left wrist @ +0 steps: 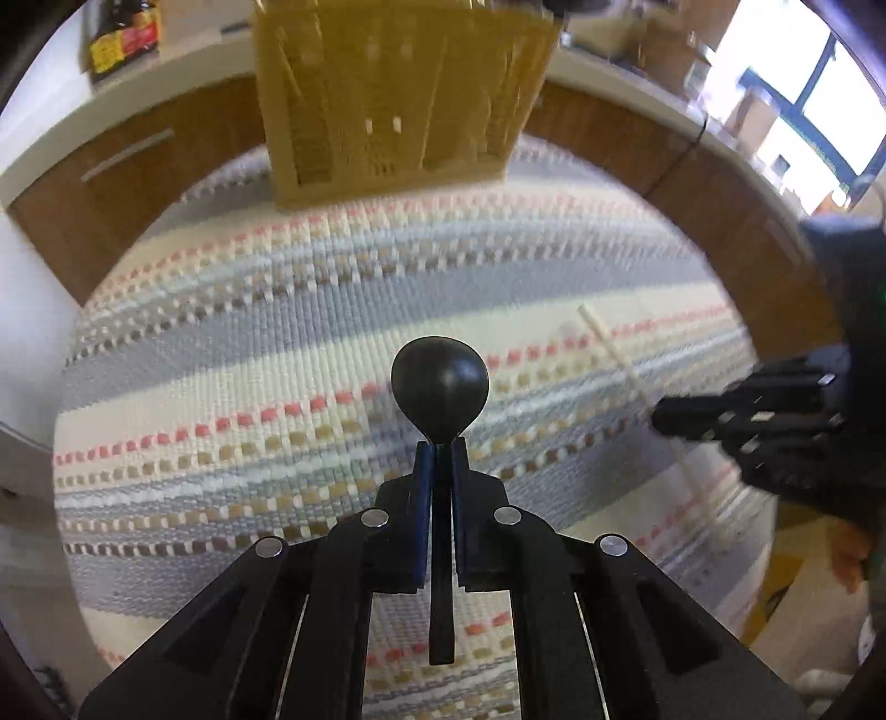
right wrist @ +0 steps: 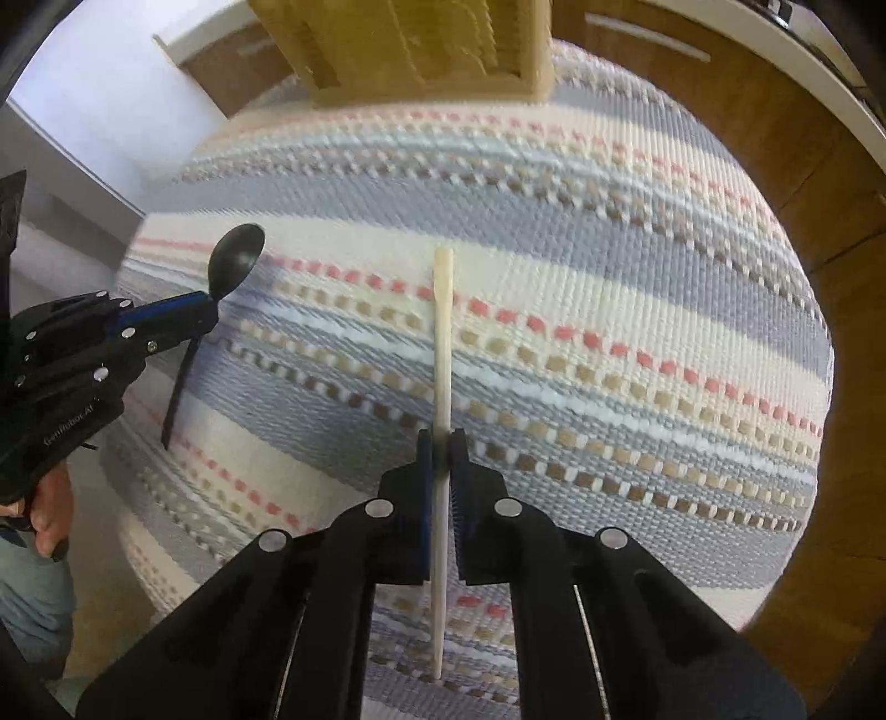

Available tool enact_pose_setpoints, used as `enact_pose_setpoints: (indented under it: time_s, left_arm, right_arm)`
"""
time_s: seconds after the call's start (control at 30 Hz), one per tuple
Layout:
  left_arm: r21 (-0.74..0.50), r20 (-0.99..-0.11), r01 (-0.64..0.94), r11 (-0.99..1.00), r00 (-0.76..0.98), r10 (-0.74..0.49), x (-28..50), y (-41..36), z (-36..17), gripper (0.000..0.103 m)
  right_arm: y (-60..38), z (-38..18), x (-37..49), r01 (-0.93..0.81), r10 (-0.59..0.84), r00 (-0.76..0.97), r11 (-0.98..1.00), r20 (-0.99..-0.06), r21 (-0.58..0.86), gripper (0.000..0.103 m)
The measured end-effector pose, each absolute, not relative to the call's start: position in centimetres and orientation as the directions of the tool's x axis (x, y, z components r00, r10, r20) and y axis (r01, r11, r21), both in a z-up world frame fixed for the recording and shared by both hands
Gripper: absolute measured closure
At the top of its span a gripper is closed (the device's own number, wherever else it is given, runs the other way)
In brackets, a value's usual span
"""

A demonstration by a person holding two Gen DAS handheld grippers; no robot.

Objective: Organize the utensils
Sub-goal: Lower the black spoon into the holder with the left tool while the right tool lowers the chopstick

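My left gripper (left wrist: 441,443) is shut on the neck of a black plastic spoon (left wrist: 440,385). The spoon's bowl points forward and its handle runs back between the jaws, lifted above the striped woven mat (left wrist: 249,354). From the right wrist view, the same left gripper (right wrist: 213,304) and spoon (right wrist: 235,263) appear at the left. My right gripper (right wrist: 442,437) is shut on a cream-coloured chopstick (right wrist: 443,332) just above the mat. In the left wrist view, the right gripper (left wrist: 662,415) and chopstick (left wrist: 603,335) are at the right. A tan slotted utensil holder (left wrist: 398,94) stands at the mat's far edge.
The mat (right wrist: 637,266) covers a round table. Behind it run wooden cabinets (left wrist: 127,166) under a white counter, with a dark sauce bottle (left wrist: 124,39) on top. A bright window (left wrist: 819,94) lies far right. A person's hand (right wrist: 50,515) grips the left tool.
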State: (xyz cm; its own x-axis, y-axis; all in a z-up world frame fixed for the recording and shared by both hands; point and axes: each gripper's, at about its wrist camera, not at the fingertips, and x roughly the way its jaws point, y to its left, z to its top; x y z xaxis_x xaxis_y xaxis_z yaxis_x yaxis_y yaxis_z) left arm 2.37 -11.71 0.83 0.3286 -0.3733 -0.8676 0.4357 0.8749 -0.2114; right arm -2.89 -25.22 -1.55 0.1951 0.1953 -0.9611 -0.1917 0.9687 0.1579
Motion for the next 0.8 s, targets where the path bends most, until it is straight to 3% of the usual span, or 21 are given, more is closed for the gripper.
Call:
enact_pose_setpoints:
  time_s: [0.33, 0.8]
  left_arm:
    - [-0.246, -0.695, 0.454, 0.856, 0.534, -0.482, 2.6, -9.4, 8.0, 0.098]
    - [-0.316, -0.354, 0.45, 0.836, 0.761, -0.543, 7.0, -8.1, 18.8, 0.098]
  right_arm:
    - [-26.2, 6.1, -2.2, -0.251, 0.28, 0.434, 0.95, -0.856, 0.183, 0.098]
    - [-26.5, 16.5, 1.7, -0.235, 0.257, 0.762, 0.965, -0.595, 0.116, 0.098]
